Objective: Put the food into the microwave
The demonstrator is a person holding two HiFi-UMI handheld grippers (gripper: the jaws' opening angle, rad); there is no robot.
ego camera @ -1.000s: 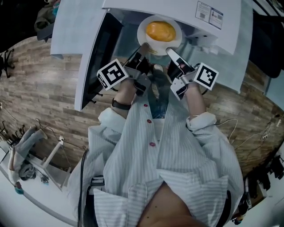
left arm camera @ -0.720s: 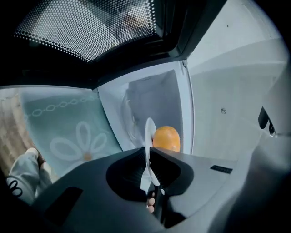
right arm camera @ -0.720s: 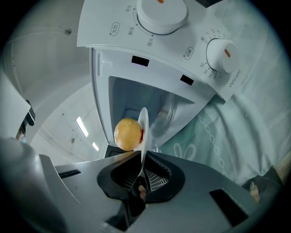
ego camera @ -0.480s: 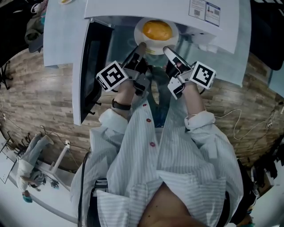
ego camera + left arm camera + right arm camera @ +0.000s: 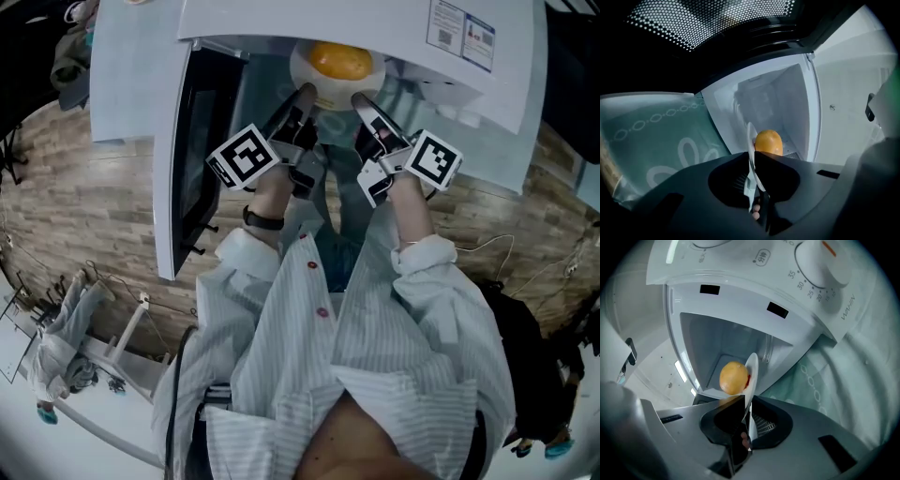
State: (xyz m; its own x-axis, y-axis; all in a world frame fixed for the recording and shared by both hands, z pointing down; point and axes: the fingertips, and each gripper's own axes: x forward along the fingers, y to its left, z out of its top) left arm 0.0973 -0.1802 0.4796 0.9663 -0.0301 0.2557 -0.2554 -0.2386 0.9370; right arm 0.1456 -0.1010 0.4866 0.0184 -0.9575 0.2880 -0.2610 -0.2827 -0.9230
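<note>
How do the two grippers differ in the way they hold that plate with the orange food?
The left gripper clamps the plate by its left rim, the right gripper by its right rim. The left gripper is beside the open door; the right gripper is on the side of the control dial. Shared: both have their jaws shut on the rim and point into the microwave.

Bright, even light; fisheye-warped edges, dark corners, blurred near foreground

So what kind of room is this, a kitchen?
Probably a workroom with a kitchen corner, not a home kitchen. A white microwave sits on a green patterned tablecloth, but loose cables trail over the wooden floor.
</note>
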